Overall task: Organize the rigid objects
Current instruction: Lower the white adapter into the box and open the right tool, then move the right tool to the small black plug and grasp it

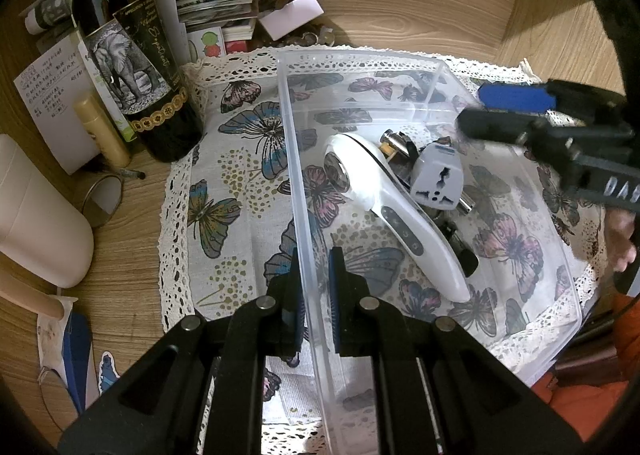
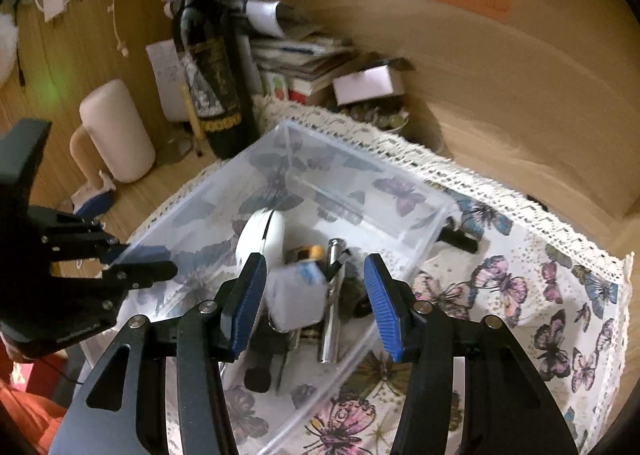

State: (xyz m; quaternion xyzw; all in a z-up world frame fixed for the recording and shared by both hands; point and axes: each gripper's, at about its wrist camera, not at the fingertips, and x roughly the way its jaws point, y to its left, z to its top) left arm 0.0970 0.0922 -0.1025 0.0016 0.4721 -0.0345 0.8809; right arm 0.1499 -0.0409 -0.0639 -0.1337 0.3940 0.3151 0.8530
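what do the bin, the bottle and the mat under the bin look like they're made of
Bin: clear, glossy plastic; the butterfly print shows through its walls.
Bottle: probably dark glass, shiny, with a paper elephant label.
Mat: woven fabric, matte, with a lace edge.

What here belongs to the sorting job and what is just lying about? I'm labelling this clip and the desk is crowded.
Job:
clear plastic bin
white handheld device
travel adapter
metal cylinder
left gripper, straddling the bin wall
right gripper, open above the bin

Lying about:
wine bottle
paper stack
white cylinder
butterfly cloth
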